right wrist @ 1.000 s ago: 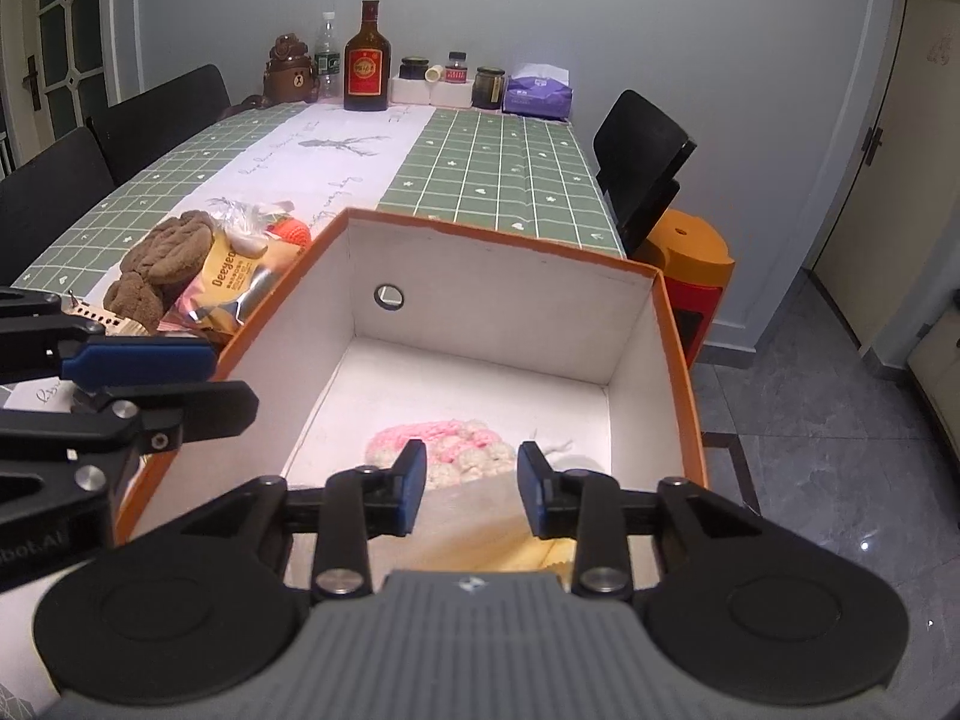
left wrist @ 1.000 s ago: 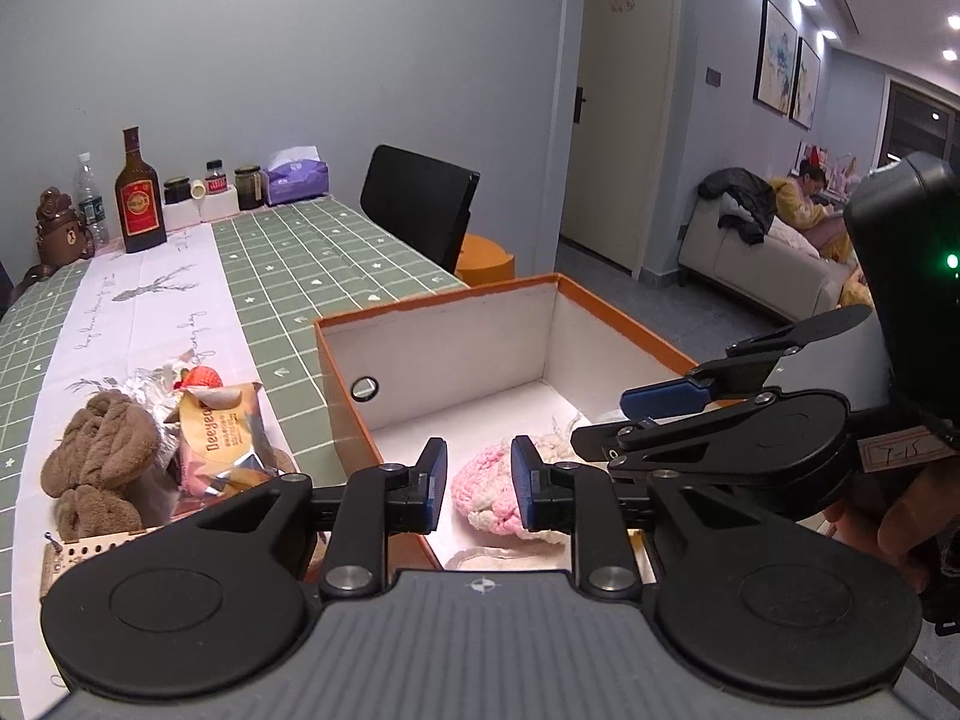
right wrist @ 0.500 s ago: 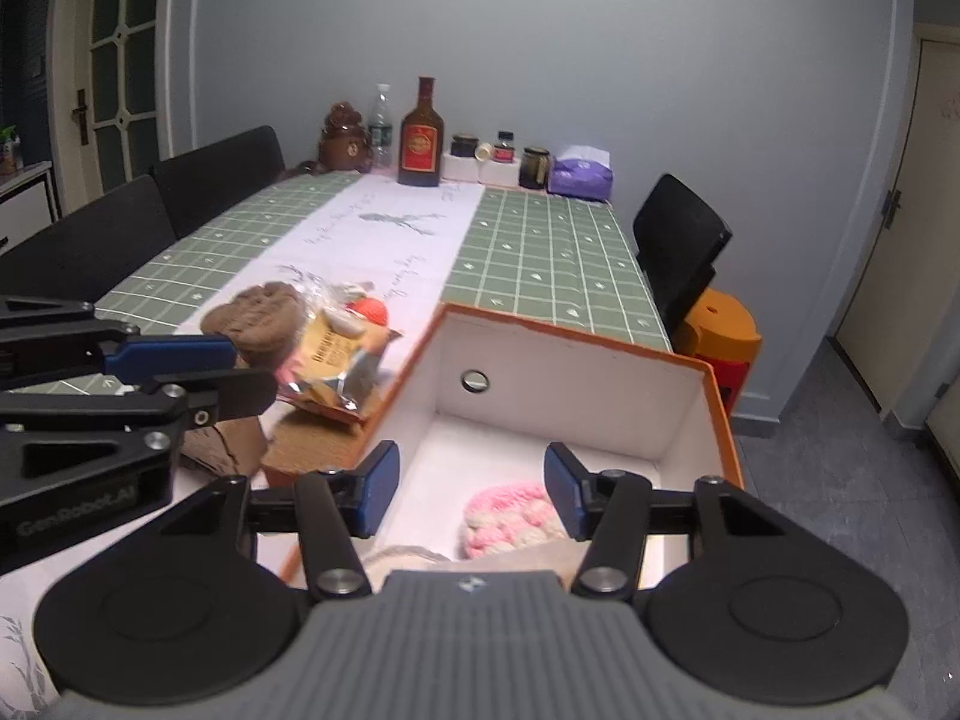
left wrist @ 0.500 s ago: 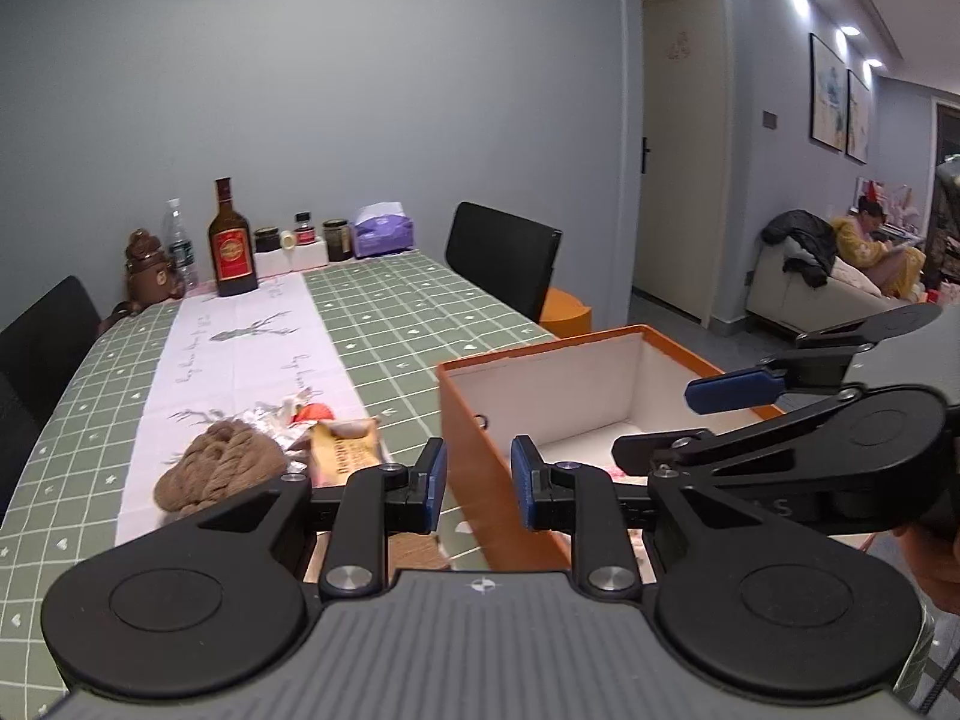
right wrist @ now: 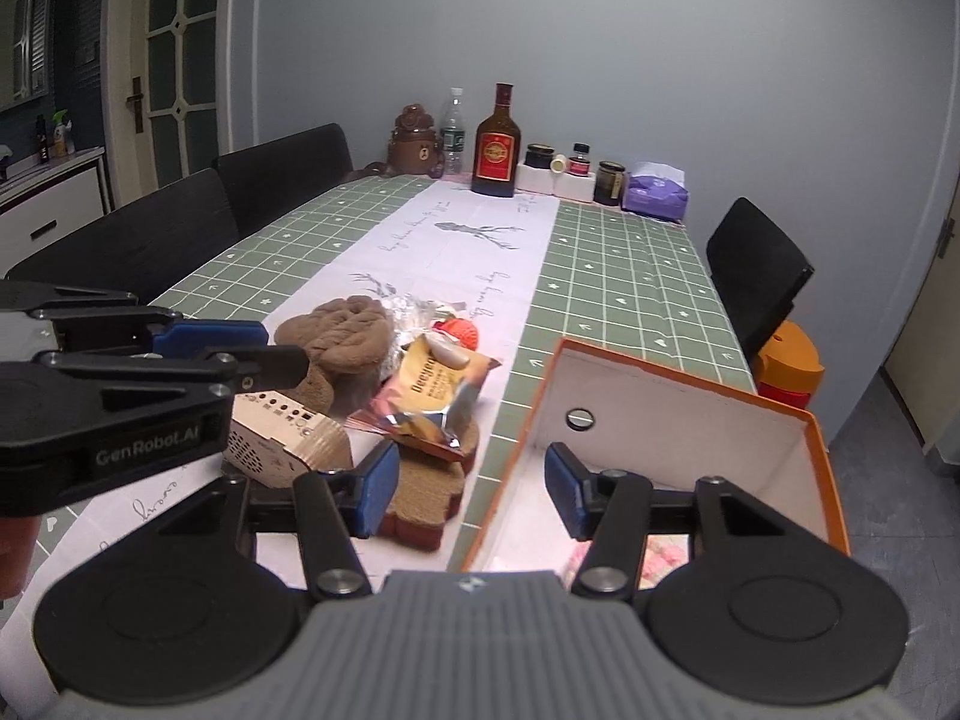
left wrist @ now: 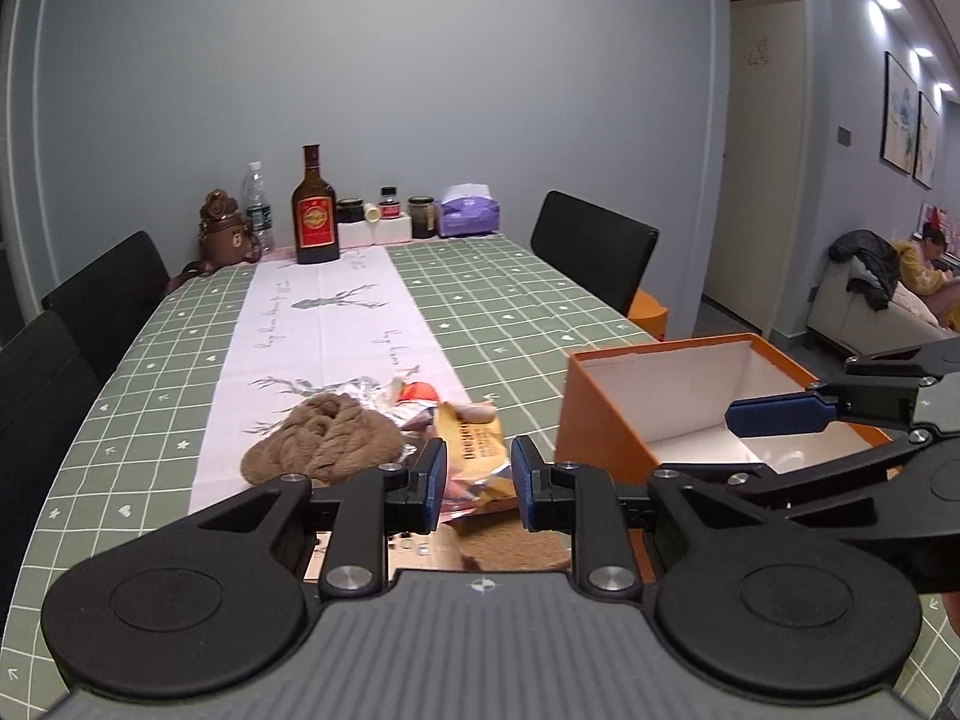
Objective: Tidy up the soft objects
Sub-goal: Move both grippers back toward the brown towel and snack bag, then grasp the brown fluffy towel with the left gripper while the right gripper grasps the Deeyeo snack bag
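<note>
An orange box with a white inside (left wrist: 606, 414) (right wrist: 690, 414) stands at the table's near right. A pink knitted piece (right wrist: 660, 558) lies in it. A brown plush lump (left wrist: 327, 441) (right wrist: 345, 333), a yellow snack bag (left wrist: 474, 444) (right wrist: 435, 387), a red item (right wrist: 462, 330) and a brown flat cushion (right wrist: 426, 492) lie left of the box. My left gripper (left wrist: 477, 483) is open and empty above the snack bag. My right gripper (right wrist: 471, 489) is wide open and empty above the box's left wall.
A white perforated device (right wrist: 279, 444) lies by the cushion. A liquor bottle (left wrist: 314, 210), water bottle, jars, a tissue pack (left wrist: 468, 216) and a brown bear figure (left wrist: 222, 231) stand at the table's far end. Black chairs (left wrist: 591, 252) flank the table.
Both grippers have risen and drawn back from the box, turning left toward the pile. The right gripper's jaws have opened wider. The pink piece stays in the box.
</note>
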A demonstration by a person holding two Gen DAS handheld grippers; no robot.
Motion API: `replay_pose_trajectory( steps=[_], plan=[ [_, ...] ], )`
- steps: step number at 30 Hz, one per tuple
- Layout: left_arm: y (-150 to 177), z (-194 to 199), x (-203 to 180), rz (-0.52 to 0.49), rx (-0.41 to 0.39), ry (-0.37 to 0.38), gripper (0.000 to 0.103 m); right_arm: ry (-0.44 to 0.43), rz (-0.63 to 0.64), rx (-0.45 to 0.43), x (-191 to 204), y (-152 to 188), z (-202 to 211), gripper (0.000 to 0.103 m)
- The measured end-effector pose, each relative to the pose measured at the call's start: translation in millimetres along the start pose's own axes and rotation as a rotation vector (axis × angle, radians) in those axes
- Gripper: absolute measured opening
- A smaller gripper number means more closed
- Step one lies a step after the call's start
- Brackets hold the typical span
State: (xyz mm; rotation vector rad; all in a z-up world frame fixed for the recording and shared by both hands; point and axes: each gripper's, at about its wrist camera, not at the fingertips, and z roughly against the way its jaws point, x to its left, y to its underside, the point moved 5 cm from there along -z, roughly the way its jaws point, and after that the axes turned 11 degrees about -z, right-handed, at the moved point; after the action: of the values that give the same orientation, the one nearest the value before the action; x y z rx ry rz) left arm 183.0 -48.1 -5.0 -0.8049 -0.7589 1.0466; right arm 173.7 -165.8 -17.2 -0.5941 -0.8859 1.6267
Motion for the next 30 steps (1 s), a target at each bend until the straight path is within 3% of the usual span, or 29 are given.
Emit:
replay_pose_trajectory(
  steps=[23, 30],
  plan=[
    [-2, -59, 70, 0.086, 0.115, 0.009, 0.032, -0.043, 0.124, 0.121, 39, -42, -89, 0.047],
    [-4, -85, 84, 0.092, 0.160, 0.048, 0.032, -0.059, 0.097, 0.220, 32, -47, -129, 0.036]
  ],
)
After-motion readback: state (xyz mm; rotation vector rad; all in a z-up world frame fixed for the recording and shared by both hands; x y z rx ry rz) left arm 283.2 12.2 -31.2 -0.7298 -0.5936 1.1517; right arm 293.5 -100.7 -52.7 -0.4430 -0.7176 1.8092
